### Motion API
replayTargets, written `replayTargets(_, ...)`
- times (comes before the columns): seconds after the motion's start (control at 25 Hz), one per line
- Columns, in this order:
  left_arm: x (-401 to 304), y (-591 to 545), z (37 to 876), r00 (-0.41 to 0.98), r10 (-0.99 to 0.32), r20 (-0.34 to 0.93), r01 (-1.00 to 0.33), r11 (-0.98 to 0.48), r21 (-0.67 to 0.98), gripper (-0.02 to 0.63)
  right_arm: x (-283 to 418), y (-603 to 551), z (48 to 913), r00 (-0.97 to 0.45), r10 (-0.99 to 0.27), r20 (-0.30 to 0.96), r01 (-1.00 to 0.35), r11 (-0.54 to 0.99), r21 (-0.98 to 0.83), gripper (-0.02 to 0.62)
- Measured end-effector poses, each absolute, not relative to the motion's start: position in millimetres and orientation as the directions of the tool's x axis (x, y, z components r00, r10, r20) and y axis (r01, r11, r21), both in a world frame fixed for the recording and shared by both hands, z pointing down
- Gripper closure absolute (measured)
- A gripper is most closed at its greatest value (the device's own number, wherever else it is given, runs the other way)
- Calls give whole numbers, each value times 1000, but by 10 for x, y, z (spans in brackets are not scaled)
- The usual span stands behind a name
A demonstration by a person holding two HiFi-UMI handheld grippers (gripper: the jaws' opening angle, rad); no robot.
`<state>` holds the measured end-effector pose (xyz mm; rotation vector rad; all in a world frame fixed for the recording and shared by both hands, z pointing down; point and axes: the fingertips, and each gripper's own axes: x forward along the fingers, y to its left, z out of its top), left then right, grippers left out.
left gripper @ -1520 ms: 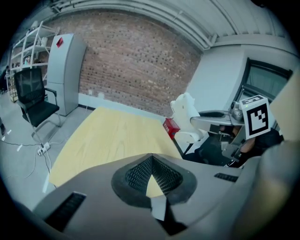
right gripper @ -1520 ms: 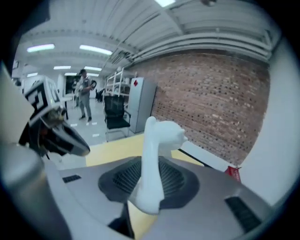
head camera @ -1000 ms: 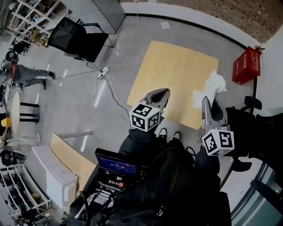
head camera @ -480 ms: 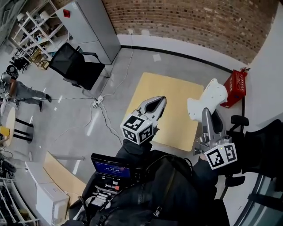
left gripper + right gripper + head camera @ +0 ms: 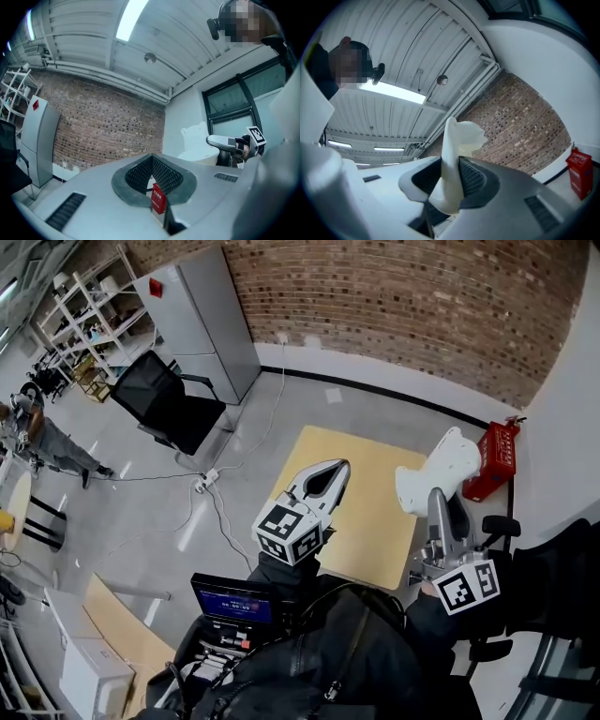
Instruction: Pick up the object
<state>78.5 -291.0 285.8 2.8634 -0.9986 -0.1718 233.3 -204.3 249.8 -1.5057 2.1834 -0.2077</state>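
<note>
The object is a white, bear-shaped plastic piece [image 5: 441, 468]. My right gripper [image 5: 441, 495] is shut on its lower part and holds it in the air over the right edge of the yellow table [image 5: 361, 502]. In the right gripper view the white piece [image 5: 453, 154] stands upright between the ribbed pads, against ceiling and brick wall. My left gripper [image 5: 337, 467] hovers over the table's near left part, jaws shut with nothing in them. In the left gripper view the pads [image 5: 140, 173] meet, and the white piece [image 5: 199, 139] shows to the right.
A red box [image 5: 492, 457] stands on the floor by the white wall, right of the table. A black chair [image 5: 169, 404] and a grey cabinet [image 5: 202, 315] are at the back left. Cables and a power strip [image 5: 202, 486] lie on the floor. A lit screen [image 5: 232, 601] sits near my body.
The head view has tilted up, bringing the brick wall into sight. Both grippers stay raised; the right one keeps its hold on the white piece, now seen higher over the table edge.
</note>
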Motion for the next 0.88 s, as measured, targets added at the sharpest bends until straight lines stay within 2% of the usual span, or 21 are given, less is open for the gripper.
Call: replayTargets(0.88,715,-2955,2950,759,-648,-64,-633,-758,156,606,2308,-2144,2569,-321,-895,-311,-792,434,-430,476)
